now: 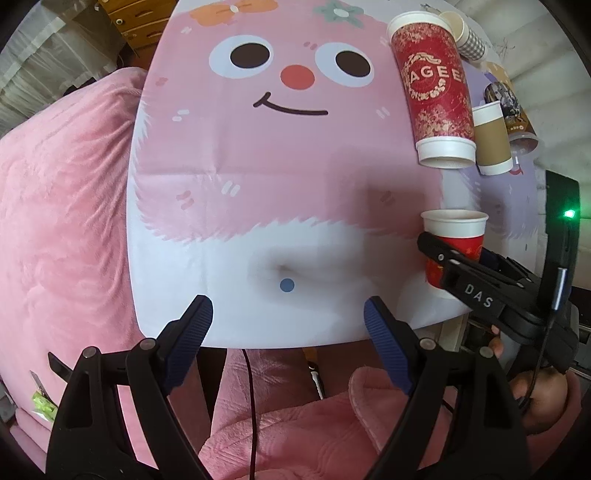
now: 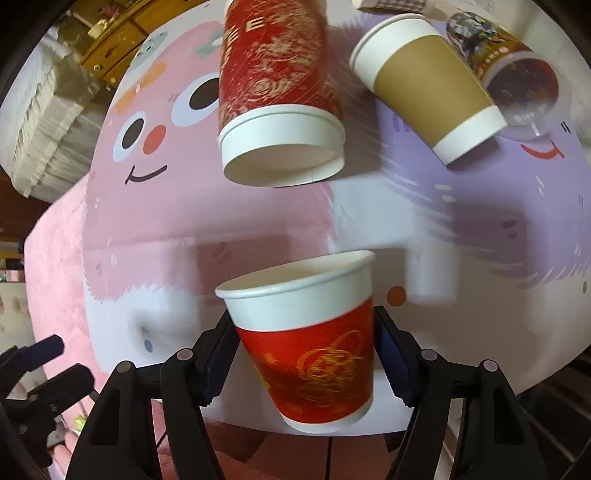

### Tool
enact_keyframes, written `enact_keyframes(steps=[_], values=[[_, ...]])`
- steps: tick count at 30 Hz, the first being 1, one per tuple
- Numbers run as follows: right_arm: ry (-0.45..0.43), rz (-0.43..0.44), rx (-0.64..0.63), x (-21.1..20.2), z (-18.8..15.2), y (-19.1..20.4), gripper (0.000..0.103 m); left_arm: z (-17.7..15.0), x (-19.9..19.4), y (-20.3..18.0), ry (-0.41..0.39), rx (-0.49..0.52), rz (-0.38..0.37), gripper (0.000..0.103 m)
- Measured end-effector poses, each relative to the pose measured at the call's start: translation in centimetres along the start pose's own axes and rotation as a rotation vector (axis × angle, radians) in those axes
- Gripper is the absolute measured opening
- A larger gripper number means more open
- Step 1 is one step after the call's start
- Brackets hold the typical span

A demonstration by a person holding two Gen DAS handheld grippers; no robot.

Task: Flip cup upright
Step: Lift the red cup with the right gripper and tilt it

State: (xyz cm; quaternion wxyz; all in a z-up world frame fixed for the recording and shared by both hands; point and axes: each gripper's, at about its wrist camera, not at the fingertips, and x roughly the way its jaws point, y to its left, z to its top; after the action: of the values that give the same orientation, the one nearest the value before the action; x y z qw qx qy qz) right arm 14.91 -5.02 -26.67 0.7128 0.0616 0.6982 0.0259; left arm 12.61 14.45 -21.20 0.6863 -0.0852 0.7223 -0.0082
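A small red paper cup with a white rim stands nearly upright, mouth up, between the fingers of my right gripper, close to the table's near edge. The gripper is shut on it. The same cup and right gripper show in the left wrist view at the right. My left gripper is open and empty, hovering over the near edge of the pink cartoon tablecloth.
A tall red cup lies on its side behind the small one. A brown-sleeved cup, a dark printed clear cup and a checkered cup also lie there. A pink blanket lies left.
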Motion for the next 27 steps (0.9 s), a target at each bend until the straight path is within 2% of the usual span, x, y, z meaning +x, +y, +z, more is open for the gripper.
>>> enact_keyframes(steps=[5,8,14,18,19,24,25,27], values=[[-0.019,0.028,0.006,-0.5,-0.5,-0.6,0.067,-0.3,0.6,-0.9,0.011,0.010,-0.007,0.082],[-0.071,0.079,0.004,-1.6,-1.0,-1.1,0.067,-0.5,0.8,-1.6,0.014,0.023,-0.007,0.082],[-0.266,0.113,-0.031,-5.2,-1.6,-2.2,0.067,-1.0,1.0,-2.8,0.028,0.051,0.009,0.082],[-0.442,0.096,-0.088,-6.6,-2.8,-2.6,0.067,-1.0,1.0,-2.9,0.030,0.084,0.032,0.082],[-0.450,0.114,-0.101,-6.8,-3.1,-2.7,0.067,-1.0,0.9,-2.9,0.029,0.094,0.039,0.082],[-0.704,0.146,-0.187,-8.3,-5.7,-4.3,0.067,-0.6,0.6,-2.3,0.028,0.115,0.073,0.082],[-0.733,0.135,-0.192,-8.3,-6.0,-4.2,0.067,-0.5,0.5,-2.1,0.030,0.117,0.079,0.082],[-0.730,0.125,-0.181,-8.3,-6.1,-4.5,0.067,-0.2,0.5,-1.8,0.036,0.121,0.089,0.082]])
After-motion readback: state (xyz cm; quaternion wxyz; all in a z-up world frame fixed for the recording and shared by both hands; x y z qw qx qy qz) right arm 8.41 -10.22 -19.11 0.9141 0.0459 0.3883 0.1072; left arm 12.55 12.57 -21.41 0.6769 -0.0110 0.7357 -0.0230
